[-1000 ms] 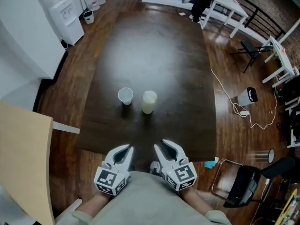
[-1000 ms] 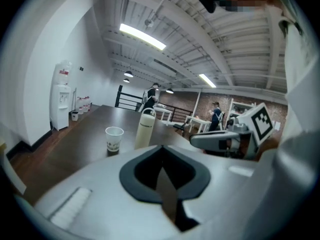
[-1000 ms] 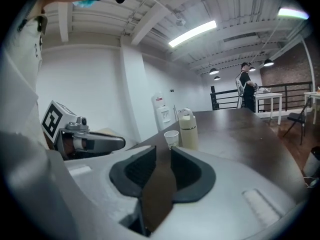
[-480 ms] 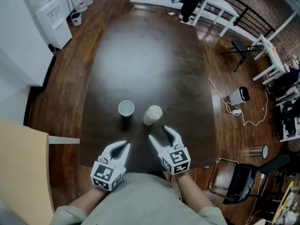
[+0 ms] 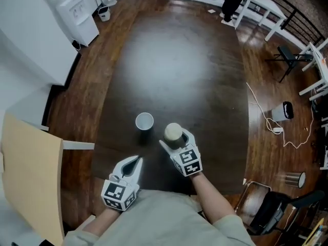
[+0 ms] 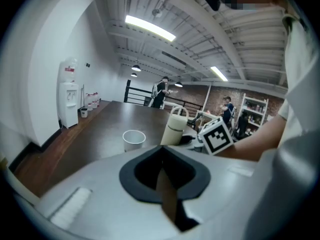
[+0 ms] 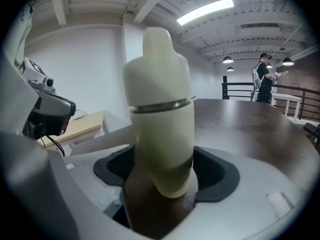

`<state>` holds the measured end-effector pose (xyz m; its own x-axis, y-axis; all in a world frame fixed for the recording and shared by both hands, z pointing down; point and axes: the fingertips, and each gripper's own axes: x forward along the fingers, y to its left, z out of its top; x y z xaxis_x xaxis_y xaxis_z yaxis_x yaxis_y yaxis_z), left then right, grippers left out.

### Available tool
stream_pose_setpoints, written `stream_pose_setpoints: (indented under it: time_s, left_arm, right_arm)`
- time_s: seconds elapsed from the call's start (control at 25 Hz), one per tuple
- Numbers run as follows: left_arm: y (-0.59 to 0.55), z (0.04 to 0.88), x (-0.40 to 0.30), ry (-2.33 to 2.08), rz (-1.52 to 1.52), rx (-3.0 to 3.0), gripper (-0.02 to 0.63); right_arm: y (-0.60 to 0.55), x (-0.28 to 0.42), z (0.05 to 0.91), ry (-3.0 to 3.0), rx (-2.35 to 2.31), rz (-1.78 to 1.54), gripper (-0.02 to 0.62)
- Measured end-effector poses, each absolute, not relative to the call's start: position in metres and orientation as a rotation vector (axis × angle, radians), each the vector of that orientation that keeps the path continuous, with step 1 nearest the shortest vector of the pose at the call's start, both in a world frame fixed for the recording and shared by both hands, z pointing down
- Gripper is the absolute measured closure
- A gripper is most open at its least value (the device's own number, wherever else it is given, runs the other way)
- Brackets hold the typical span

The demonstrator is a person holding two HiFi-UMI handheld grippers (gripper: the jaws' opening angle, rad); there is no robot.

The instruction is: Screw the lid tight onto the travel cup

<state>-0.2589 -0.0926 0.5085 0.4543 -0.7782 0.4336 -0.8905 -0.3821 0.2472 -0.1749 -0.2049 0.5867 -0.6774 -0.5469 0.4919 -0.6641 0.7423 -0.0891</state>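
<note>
Dark wooden table (image 5: pixel 174 60): right gripper (image 5: pixel 175 139) jaws opening, cream travel cup (image 5: pixel 172 131) standing between them. Left gripper (image 5: pixel 134 161) closed, empty. White cup (image 5: pixel 144 121) beside the travel cup.

The dark table (image 5: pixel 174 60) was seen from high overhead, steeply downward, in the head view. The left gripper view was set low at its near end, facing along it, the white cup (image 6: pixel 133 139) and travel cup (image 6: pixel 175 126) a little ahead. The right gripper view was held very close to the travel cup, shared by all three.
</note>
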Motion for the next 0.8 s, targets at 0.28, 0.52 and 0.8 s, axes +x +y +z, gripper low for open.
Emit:
stream_pose_setpoints:
  time_s: [0.28, 0.52, 0.8]
  left_arm:
    - [-0.088, 0.508, -0.266, -1.436, 0.409, 2.229, 0.604]
    - [-0.089, 0.505, -0.271, -1.442, 0.449, 2.237, 0.604]
    - [-0.099, 0.499, -0.269, -1.419, 0.447, 2.280, 0.604]
  right_arm:
    - [-0.210, -0.198, 0.602, -2.525, 0.844, 0.355, 0.239]
    - [-0.215, -0.205, 0.613, -2.527, 0.853, 0.394, 0.239]
    - [-0.212, -0.202, 0.613, -2.502, 0.844, 0.414, 0.268]
